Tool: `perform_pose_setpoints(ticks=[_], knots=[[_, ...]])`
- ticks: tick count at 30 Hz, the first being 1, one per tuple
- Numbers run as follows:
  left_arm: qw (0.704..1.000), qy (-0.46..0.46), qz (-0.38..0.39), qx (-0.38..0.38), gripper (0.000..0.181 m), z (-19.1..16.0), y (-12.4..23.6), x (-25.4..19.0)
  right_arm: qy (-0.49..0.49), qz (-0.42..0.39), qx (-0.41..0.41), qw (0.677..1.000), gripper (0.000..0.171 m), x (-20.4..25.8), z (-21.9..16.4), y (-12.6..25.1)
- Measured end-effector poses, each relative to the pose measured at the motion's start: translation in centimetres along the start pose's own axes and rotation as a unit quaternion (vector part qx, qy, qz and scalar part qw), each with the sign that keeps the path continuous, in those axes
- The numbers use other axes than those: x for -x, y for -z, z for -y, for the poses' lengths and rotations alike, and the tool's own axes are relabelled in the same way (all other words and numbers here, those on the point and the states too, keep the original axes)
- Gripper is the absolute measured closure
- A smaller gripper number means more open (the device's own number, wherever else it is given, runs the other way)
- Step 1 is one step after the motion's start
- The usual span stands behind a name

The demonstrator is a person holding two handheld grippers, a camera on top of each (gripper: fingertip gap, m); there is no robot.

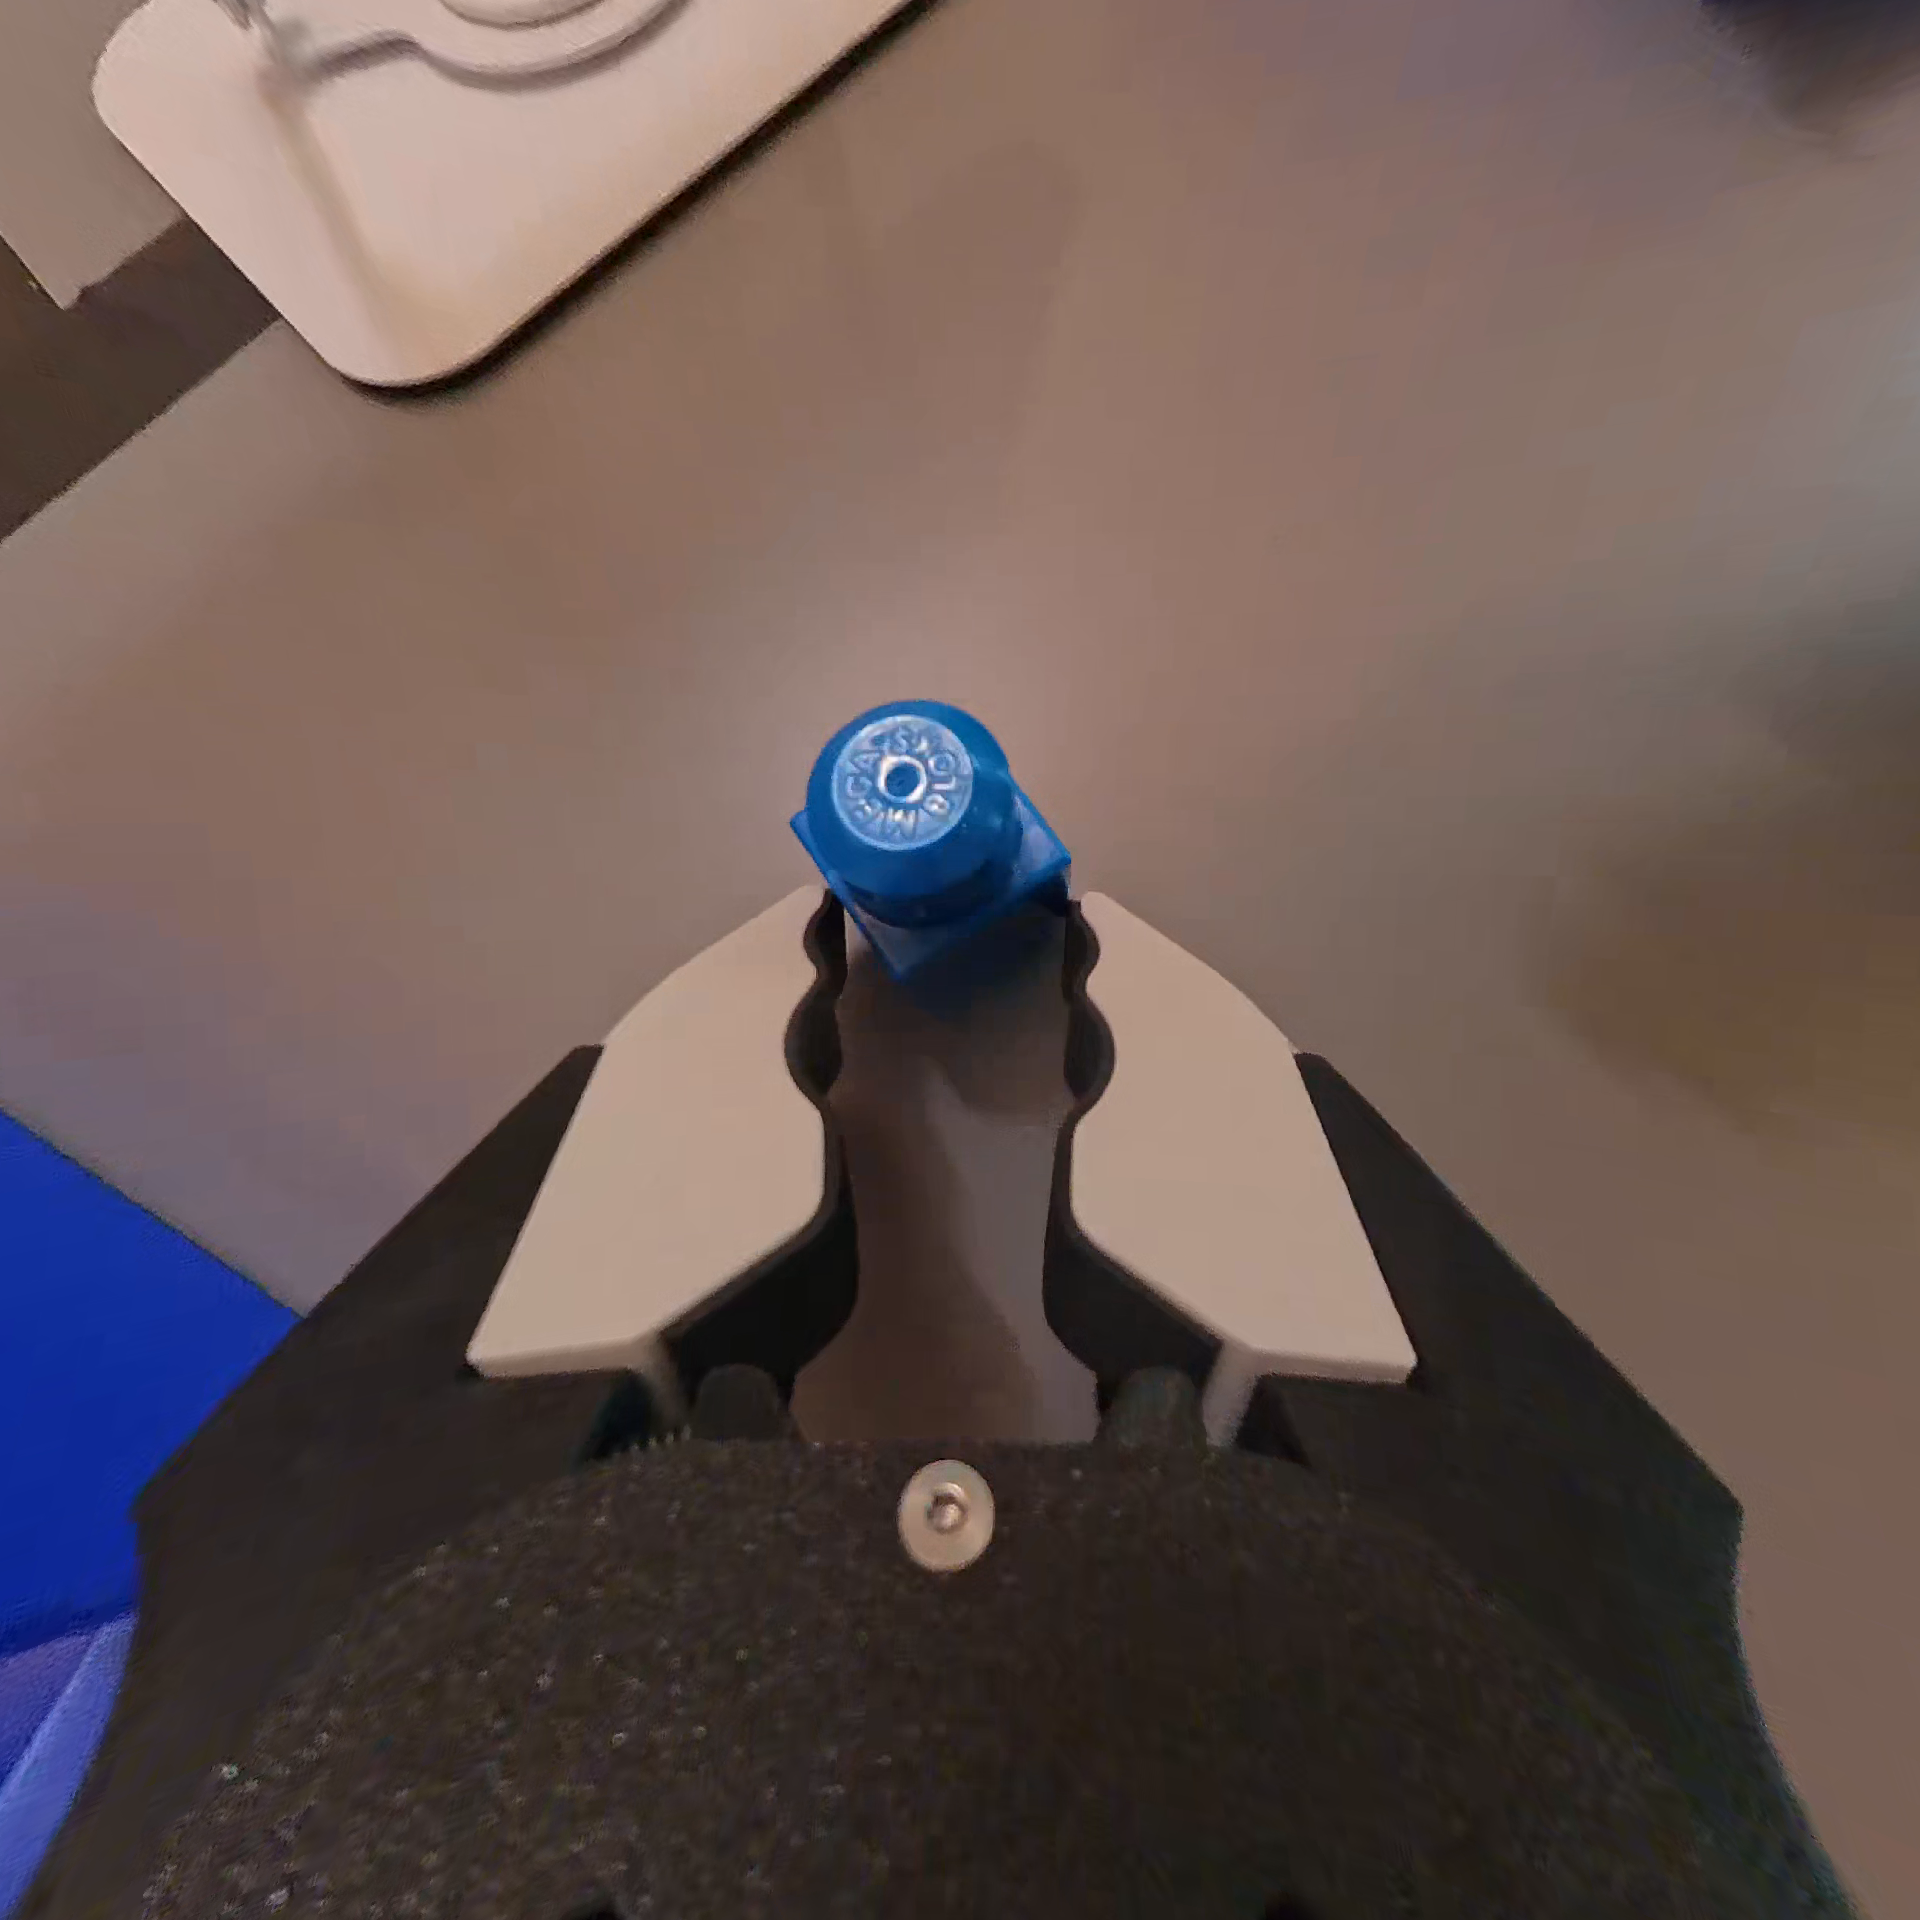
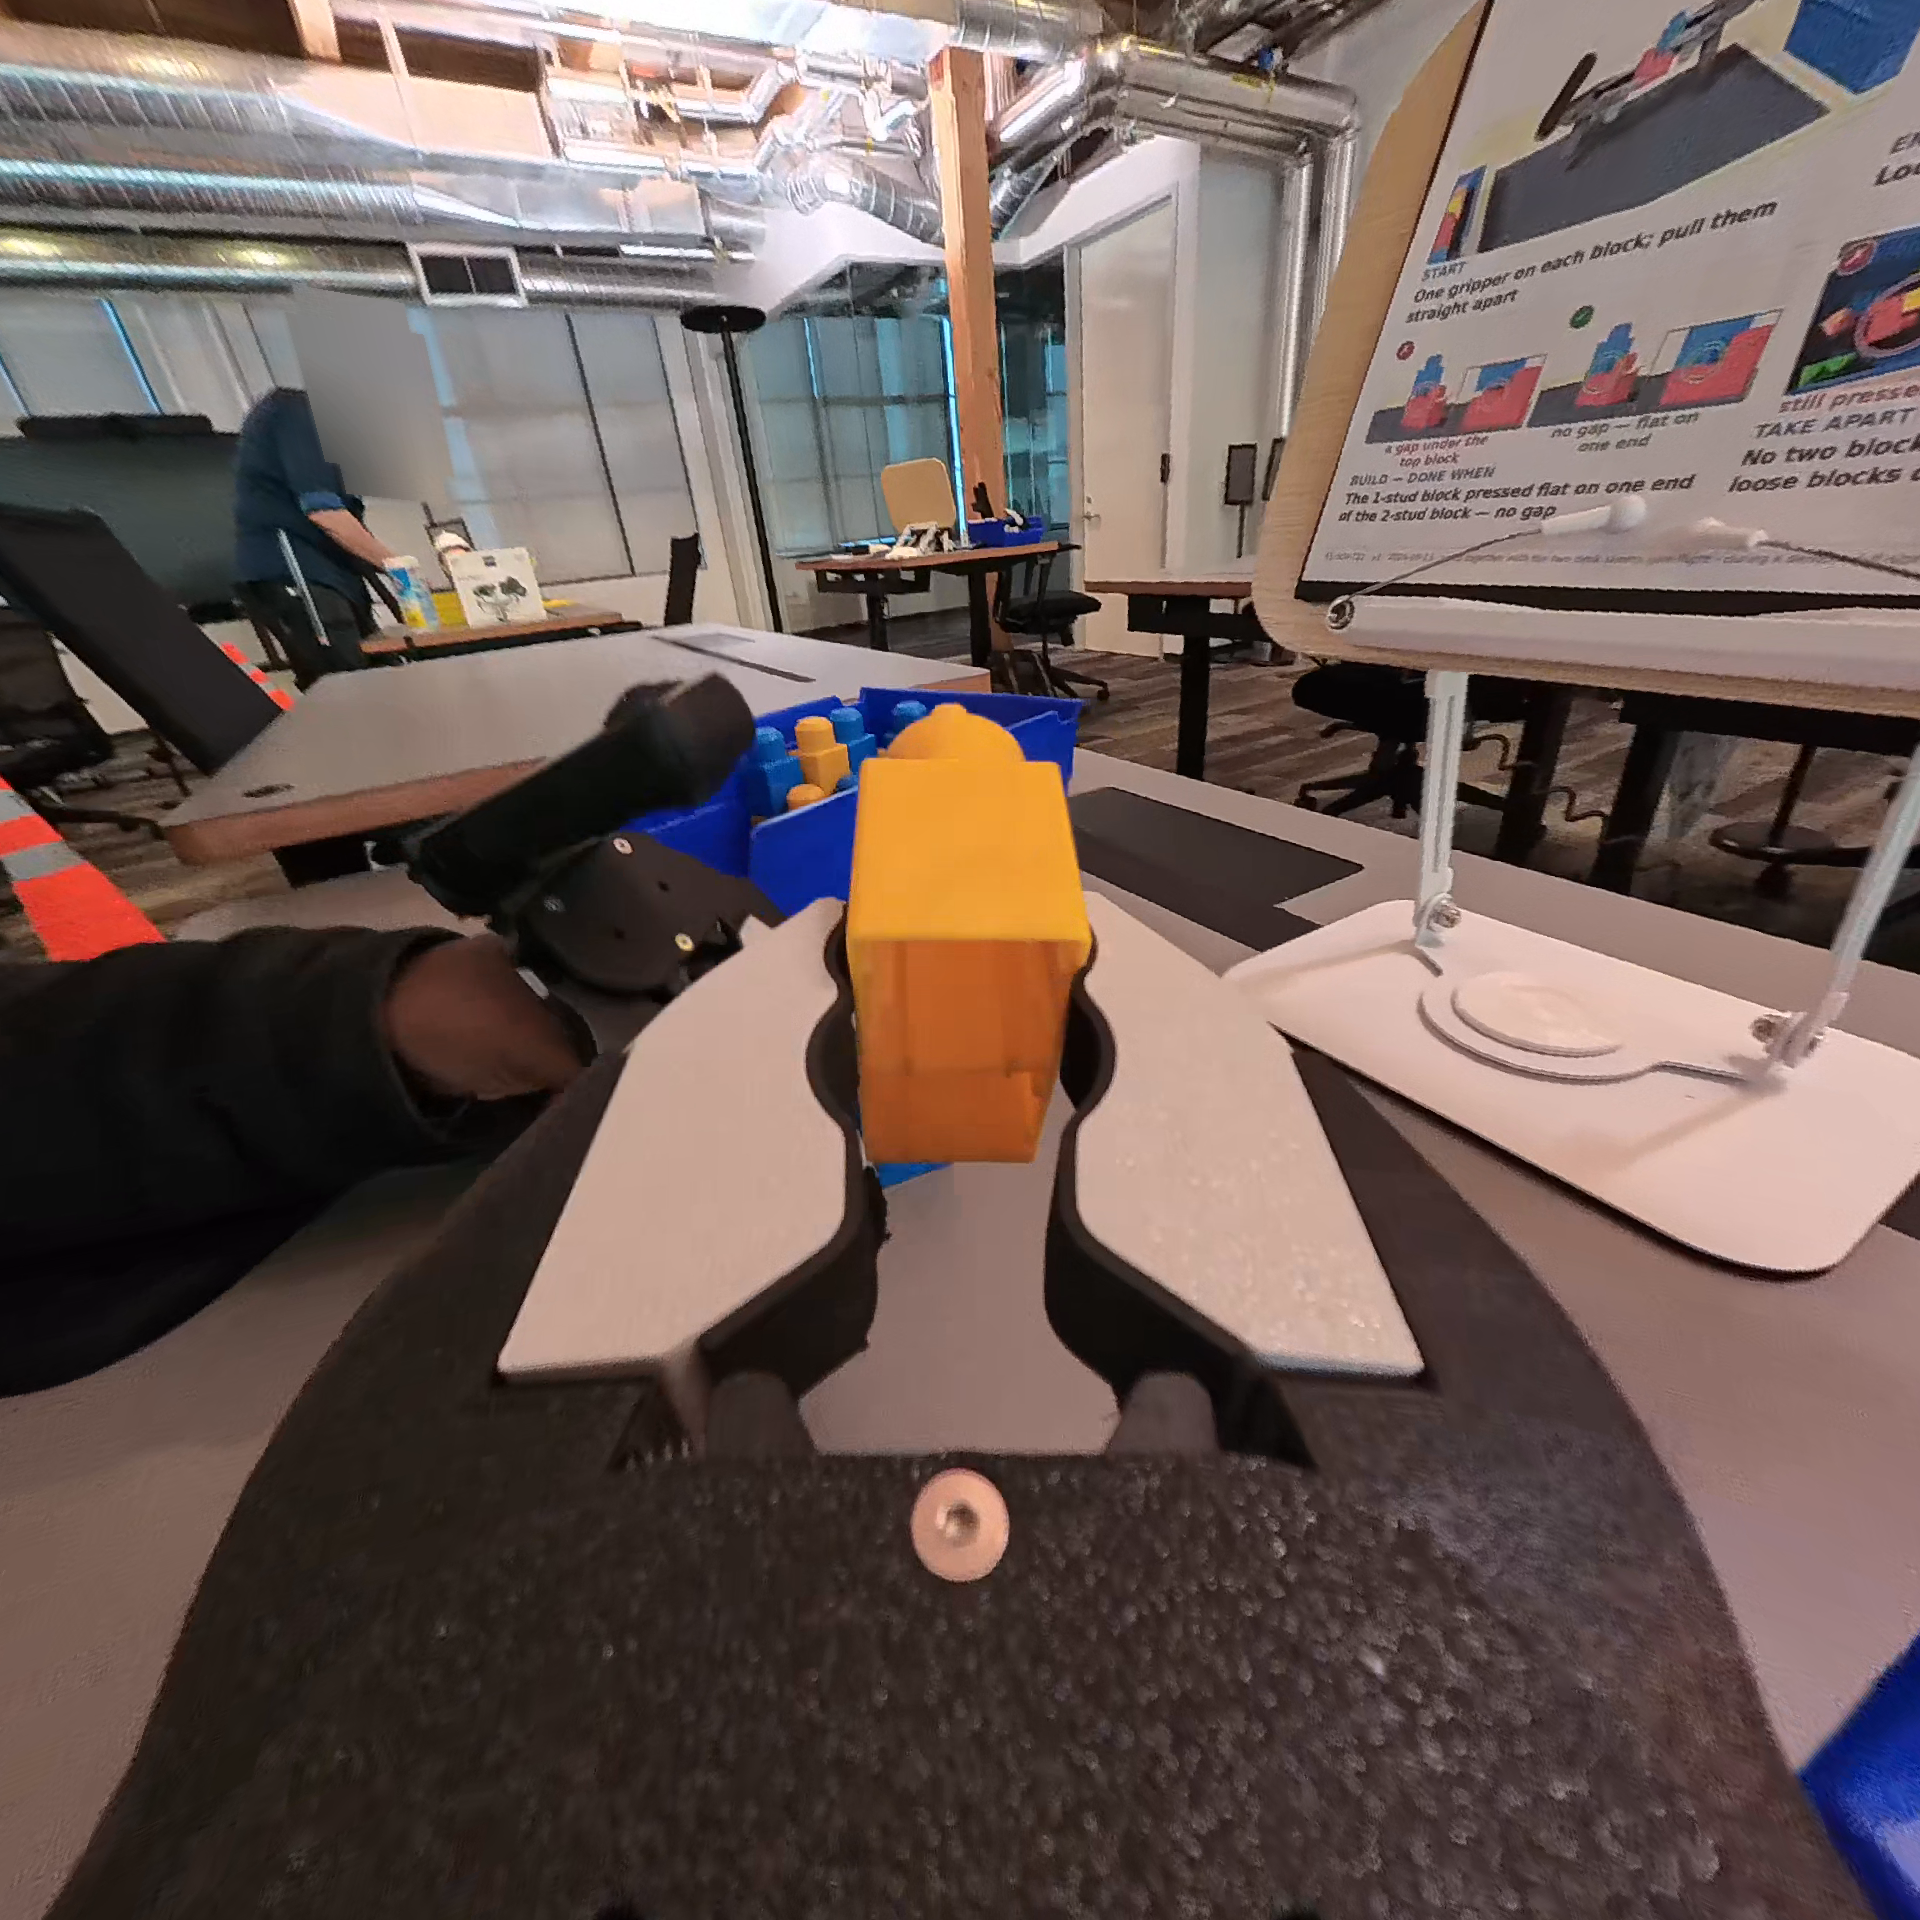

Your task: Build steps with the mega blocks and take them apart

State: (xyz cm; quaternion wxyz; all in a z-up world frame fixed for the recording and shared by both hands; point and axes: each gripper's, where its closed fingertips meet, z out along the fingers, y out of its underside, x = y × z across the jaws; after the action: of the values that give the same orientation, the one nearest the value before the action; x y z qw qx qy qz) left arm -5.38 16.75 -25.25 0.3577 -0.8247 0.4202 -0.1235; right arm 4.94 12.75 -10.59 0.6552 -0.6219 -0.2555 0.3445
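Observation:
In the left wrist view my left gripper [image 1: 948, 906] points down at the grey-brown table [image 1: 1247, 520] and is shut on a small blue one-stud block [image 1: 928, 844]; its stud faces the camera. In the right wrist view my right gripper [image 2: 961, 956] is shut on a yellow block [image 2: 961, 935] held above the table, with its hollow underside towards the camera. A sliver of blue [image 2: 906, 1172] shows just under the yellow block; I cannot tell what it is. The left gripper's black body [image 2: 613, 873] and a black-sleeved hand [image 2: 312, 1049] are to its left, with the fingertips hidden.
A blue bin [image 2: 800, 847] of blue and yellow blocks stands behind the yellow block. A white stand base [image 2: 1579, 1091], also seen in the left wrist view [image 1: 395, 177], holds an instruction sheet [image 2: 1621, 312] at right. Something blue [image 1: 104, 1299] lies at the lower left. A person stands far back left. One gripper's finger ends stand about 20 cm off the other's.

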Motion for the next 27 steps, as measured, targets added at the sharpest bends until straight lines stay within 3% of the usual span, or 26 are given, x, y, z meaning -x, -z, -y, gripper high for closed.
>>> perform_pose_setpoints(ticks=[4,8,11,15,19,23,27], knots=[[0.999,-0.011,-0.004,-0.041,0.125,1.5,1.2,0.0,-0.026,0.012,-0.021,0.999,0.135,0.1,0.7,0.2],[0.98,-0.02,-0.067,-0.184,0.132,5.9,4.5,-2.2,-0.055,0.039,-0.042,0.997,0.135,0.7,1.2,0.2],[0.943,0.01,-0.195,-0.271,0.131,8.2,6.9,-6.2,-0.086,0.09,-0.06,0.99,0.135,2.5,1.6,0.0],[0.873,0.069,-0.357,-0.325,0.125,9.7,9.6,-10.4,-0.109,0.167,-0.063,0.978,0.135,5.3,1.4,-0.6],[0.859,0.063,-0.378,-0.338,0.144,9.7,10.4,-10.8,-0.116,0.208,-0.053,0.97,0.135,6.8,1.0,-0.7],[0.868,0.028,-0.371,-0.328,0.145,9.3,10.7,-10.7,-0.11,0.226,-0.024,0.967,0.135,7.2,0.5,-0.4],[0.866,0.026,-0.369,-0.337,0.145,9.3,11.3,-9.6,-0.095,0.23,0.073,0.966,0.134,6.9,-2.1,-0.2]])
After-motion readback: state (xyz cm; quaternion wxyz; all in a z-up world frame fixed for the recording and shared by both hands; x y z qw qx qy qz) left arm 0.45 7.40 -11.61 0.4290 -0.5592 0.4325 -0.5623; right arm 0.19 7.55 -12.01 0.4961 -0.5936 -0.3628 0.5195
